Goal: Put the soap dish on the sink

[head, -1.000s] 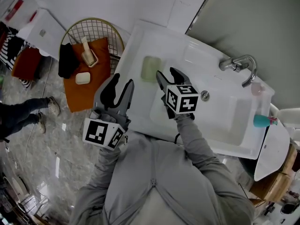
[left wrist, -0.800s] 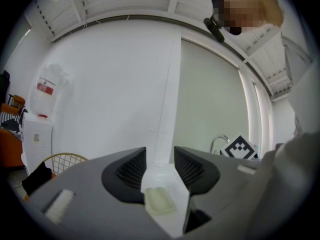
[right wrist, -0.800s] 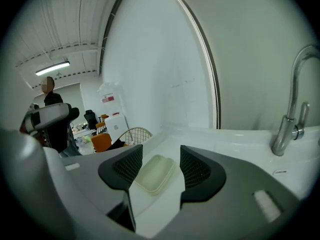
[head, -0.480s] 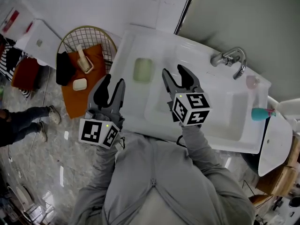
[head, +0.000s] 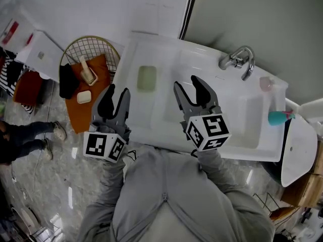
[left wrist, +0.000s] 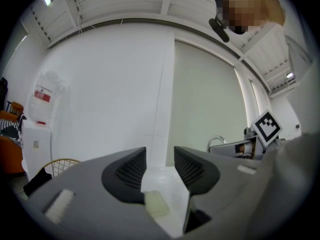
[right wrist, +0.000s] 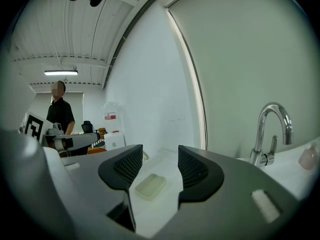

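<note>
The pale green soap dish [head: 147,78] lies flat on the left ledge of the white sink [head: 252,142]. It also shows in the left gripper view as a pale dish [left wrist: 156,203] and in the right gripper view as a dish [right wrist: 150,186] beyond the jaws. My left gripper [head: 113,97] hovers open by the sink's left front edge, empty. My right gripper [head: 194,88] is open over the basin, right of the dish, holding nothing.
A gold wire basket [head: 87,59] left of the sink holds an orange cloth, a black item, a brush and a soap bar [head: 84,96]. A chrome tap [head: 237,60] stands at the back; a teal bottle [head: 279,117] lies at the right end. A person stands far off [right wrist: 60,110].
Both grippers have drawn back toward me, away from the soap dish, which stays on the sink ledge. The right gripper has shifted rightward over the basin.
</note>
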